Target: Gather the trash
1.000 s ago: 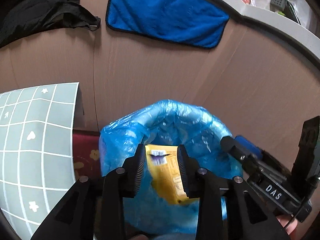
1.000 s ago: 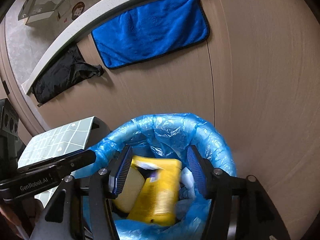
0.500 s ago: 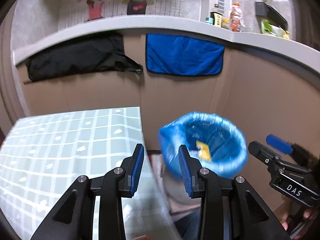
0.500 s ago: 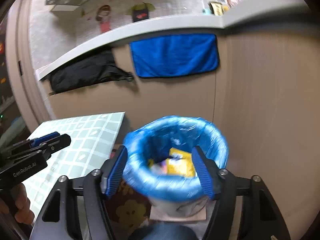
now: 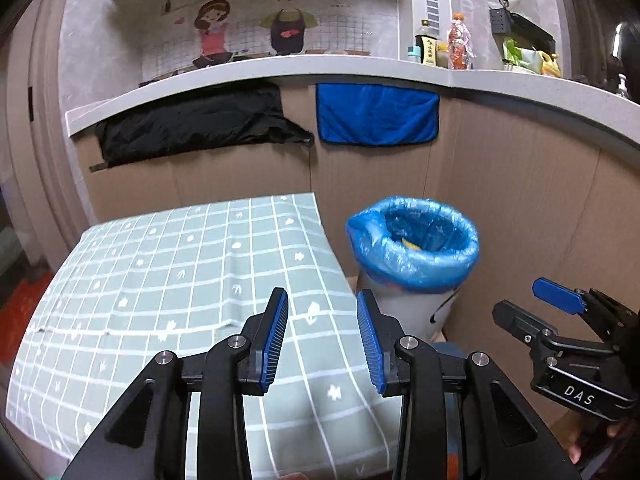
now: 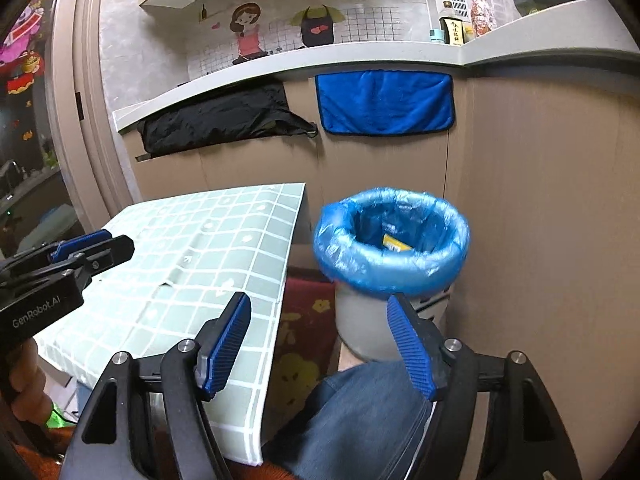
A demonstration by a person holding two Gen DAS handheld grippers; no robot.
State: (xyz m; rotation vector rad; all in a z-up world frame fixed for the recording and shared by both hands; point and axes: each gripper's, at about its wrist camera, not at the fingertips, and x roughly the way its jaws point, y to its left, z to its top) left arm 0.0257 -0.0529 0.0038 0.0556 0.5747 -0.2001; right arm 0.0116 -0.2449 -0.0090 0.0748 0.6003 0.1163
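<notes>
Both the left gripper (image 5: 322,336) and right gripper (image 6: 318,344) stand spread and empty; yellow wrappers (image 6: 394,243) lie in the bin (image 6: 390,240), right of centre. The worktop (image 5: 160,280) looks bare, so the next move is likely a search for remaining trash.

White letters reading "DAS" stand on the black body of the right gripper (image 5: 560,316), seen from the left wrist camera at the lower right. From the right wrist camera, "GenRobot.AI" is printed in pale letters along the black body of the left gripper (image 6: 90,250) at the left edge. A wall sticker (image 5: 256,24) above the counter, with two cartoon figures, carries two lines of dark Chinese characters at its top; the lower line appears to read "就是家", while the upper line is too small to read with confidence. A dark bottle (image 5: 425,48) on the counter bears a yellow label with vertical characters that cannot be made out.
</notes>
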